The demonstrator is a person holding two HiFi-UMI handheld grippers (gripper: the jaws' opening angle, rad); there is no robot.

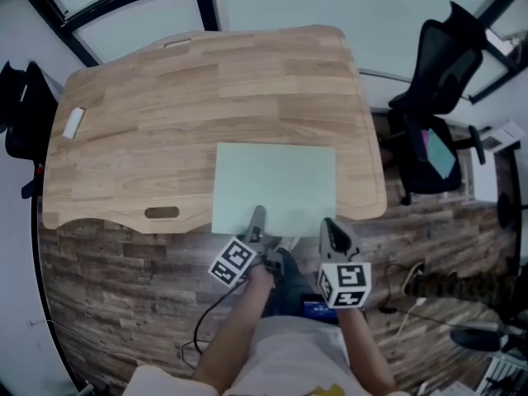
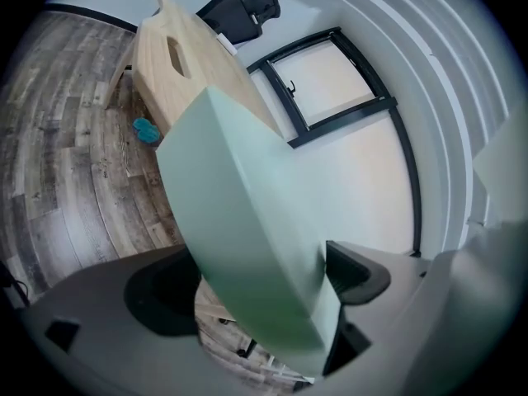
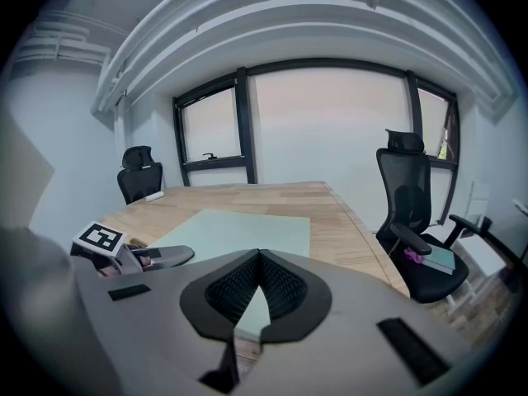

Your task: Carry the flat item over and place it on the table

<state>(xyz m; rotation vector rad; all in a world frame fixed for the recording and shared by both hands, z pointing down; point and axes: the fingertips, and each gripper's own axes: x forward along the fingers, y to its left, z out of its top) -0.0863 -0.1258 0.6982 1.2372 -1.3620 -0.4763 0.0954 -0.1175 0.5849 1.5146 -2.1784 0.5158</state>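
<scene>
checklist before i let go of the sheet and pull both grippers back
1. Sheet lying flat on the table: ok.
2. Sheet fully on the table: not ok, its near edge hangs slightly over the front edge.
3. Left gripper released: ok, jaws wide apart with the sheet between them.
4. Right gripper released: not ok, jaws closed on the sheet's near edge.
5. Small white object clear of the sheet: ok, far off to the left.
</scene>
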